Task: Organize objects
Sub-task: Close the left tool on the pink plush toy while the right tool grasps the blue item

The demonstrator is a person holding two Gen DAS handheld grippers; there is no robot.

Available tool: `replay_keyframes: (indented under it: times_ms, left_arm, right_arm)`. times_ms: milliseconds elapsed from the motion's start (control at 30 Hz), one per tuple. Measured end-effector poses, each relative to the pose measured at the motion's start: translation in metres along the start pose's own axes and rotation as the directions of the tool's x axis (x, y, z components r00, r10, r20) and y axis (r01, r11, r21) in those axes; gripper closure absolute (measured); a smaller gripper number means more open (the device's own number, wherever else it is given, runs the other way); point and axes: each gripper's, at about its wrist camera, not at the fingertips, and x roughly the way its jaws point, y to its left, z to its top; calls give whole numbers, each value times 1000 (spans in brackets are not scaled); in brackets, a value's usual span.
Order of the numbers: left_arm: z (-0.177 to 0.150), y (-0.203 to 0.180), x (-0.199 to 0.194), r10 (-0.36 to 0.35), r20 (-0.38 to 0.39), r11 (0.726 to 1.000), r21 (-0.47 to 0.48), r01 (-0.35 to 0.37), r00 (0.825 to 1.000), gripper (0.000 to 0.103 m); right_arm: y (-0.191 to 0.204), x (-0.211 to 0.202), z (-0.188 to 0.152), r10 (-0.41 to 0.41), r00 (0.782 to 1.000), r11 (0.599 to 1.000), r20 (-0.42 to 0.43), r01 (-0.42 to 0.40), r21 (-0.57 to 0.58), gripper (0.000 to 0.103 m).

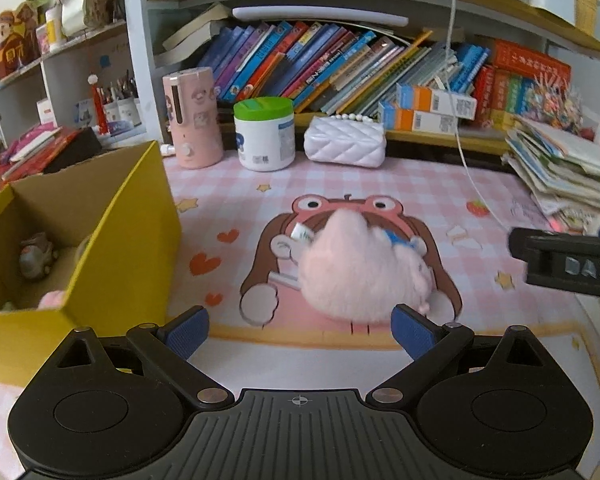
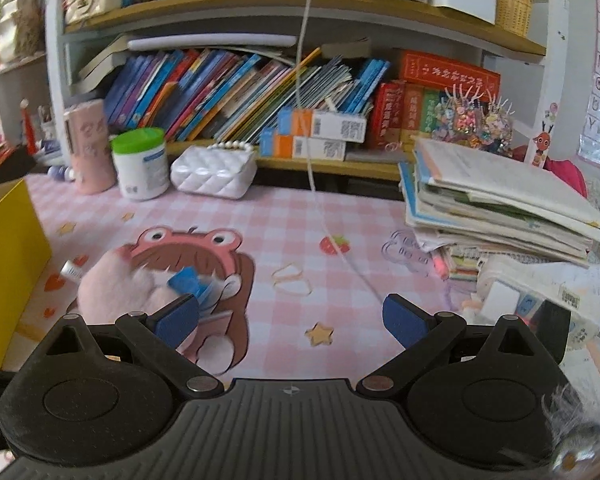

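Note:
A pink plush toy (image 1: 352, 276) with a blue bow lies on the pink checked desk mat (image 1: 340, 184), just beyond my open, empty left gripper (image 1: 300, 330). It also shows in the right wrist view (image 2: 128, 288), at the left. My right gripper (image 2: 292, 320) is open and empty, to the right of the plush; its body shows in the left wrist view (image 1: 568, 260) at the right edge. An open yellow cardboard box (image 1: 112, 240) stands at the left with a grey toy (image 1: 36, 256) and a pink one (image 1: 52, 300) inside.
A pink bottle (image 1: 194, 116), a green-lidded white tub (image 1: 265, 134) and a white quilted purse (image 1: 345, 140) stand at the back before a shelf of books. A stack of books (image 2: 500, 204) fills the right. A white cable (image 2: 320, 200) hangs down. Rubber bands (image 2: 292, 280) lie on the mat.

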Motion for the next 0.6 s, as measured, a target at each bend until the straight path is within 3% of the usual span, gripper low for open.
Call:
replay_keyframes:
  times_ms: [200,600]
  left_arm:
    - [16,0,30,2,-33,997,-78,-4,999,4]
    - [24,-23,72,-39,-28,996,-78,37,999,5]
  right_arm:
    - [-11,9,5,-16,1000,1000,-9,16,11,4]
    - [-29,13,1,-38,999,999,-39,40,30,4]
